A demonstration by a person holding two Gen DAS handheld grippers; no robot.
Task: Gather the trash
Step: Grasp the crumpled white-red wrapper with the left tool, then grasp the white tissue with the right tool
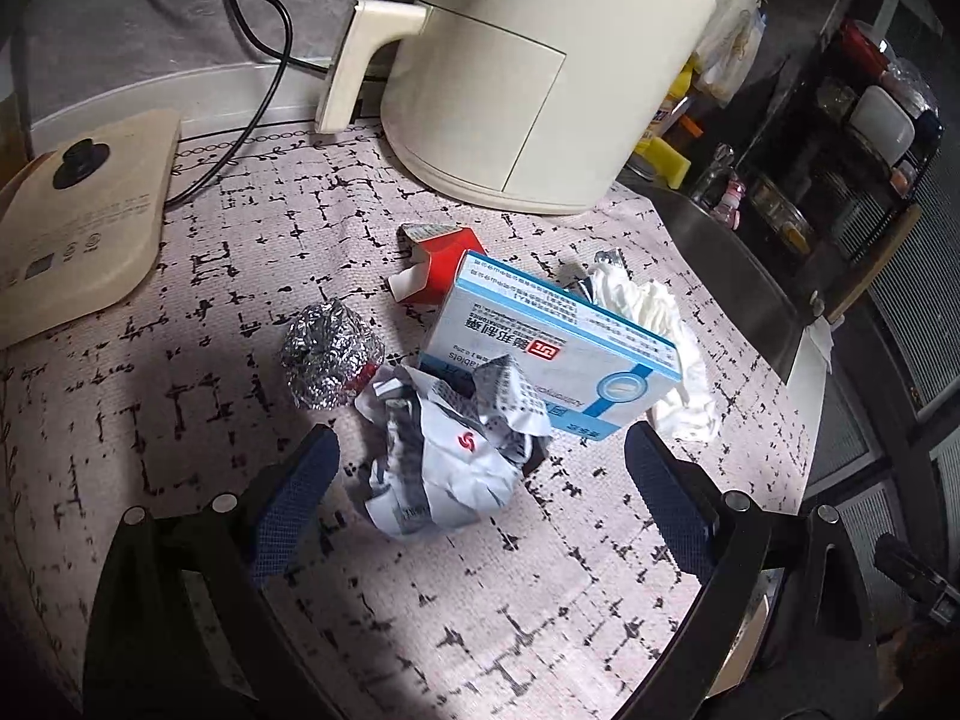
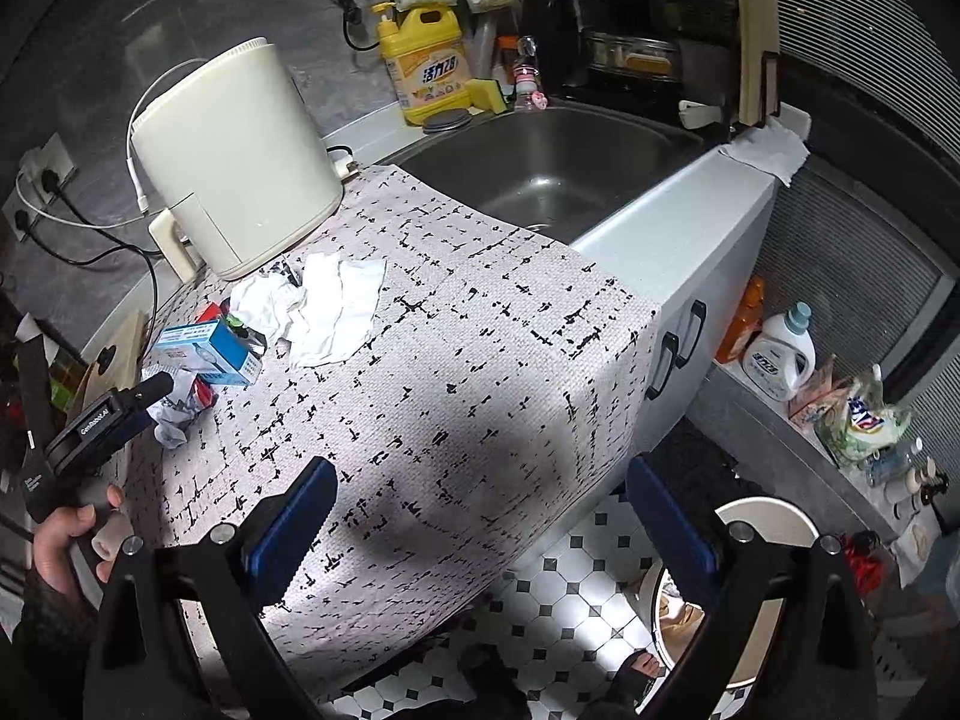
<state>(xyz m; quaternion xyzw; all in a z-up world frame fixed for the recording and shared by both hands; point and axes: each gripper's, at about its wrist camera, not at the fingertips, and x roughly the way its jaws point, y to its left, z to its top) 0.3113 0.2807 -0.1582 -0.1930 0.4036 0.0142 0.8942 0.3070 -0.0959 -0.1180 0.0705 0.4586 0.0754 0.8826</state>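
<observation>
Just ahead of the wide-open left tool (image 1: pixel 480 468), between its fingers, the crumpled paper wrapper (image 1: pixel 447 462) is found on the patterned surface (image 1: pixel 540 588), while the right tool (image 2: pixel 480 510), equally wide and empty, is held farther off.

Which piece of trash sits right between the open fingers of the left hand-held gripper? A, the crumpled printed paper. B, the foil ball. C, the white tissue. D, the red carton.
A: the crumpled printed paper lies between the fingers of the left hand-held gripper, jaws open; the foil ball sits beyond the left finger.
</observation>
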